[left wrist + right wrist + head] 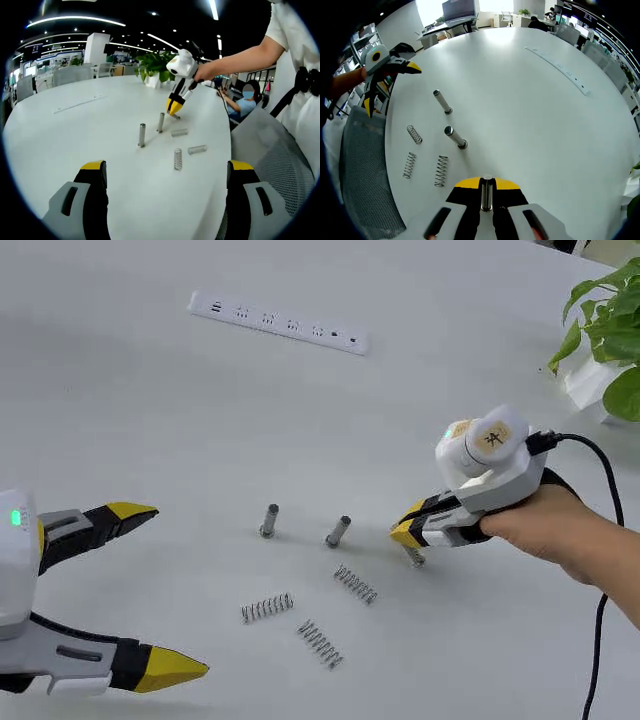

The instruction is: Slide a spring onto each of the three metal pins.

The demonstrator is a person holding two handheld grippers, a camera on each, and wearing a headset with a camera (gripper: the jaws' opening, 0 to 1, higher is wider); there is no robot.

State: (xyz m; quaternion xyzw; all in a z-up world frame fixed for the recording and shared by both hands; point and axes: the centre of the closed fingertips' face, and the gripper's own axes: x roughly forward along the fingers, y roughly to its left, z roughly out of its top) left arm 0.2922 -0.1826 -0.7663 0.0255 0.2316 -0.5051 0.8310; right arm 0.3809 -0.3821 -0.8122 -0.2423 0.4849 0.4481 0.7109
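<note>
Springs, three of them, lie loose on your white table, on your side of the power strip and farther from it than the pins. A potted plant sits off the strip's right end, at the table edge. Your left gripper hangs well to the near left of the strip, jaws spread wide with nothing between them. Your right gripper is to the near right of the strip, jaws closed on the third pin. That pin is tilted, its lower end down at the tabletop. The first pin and second pin stand on end between the strip and the springs, apart from each other, both bare. No spring touches a pin.
</note>
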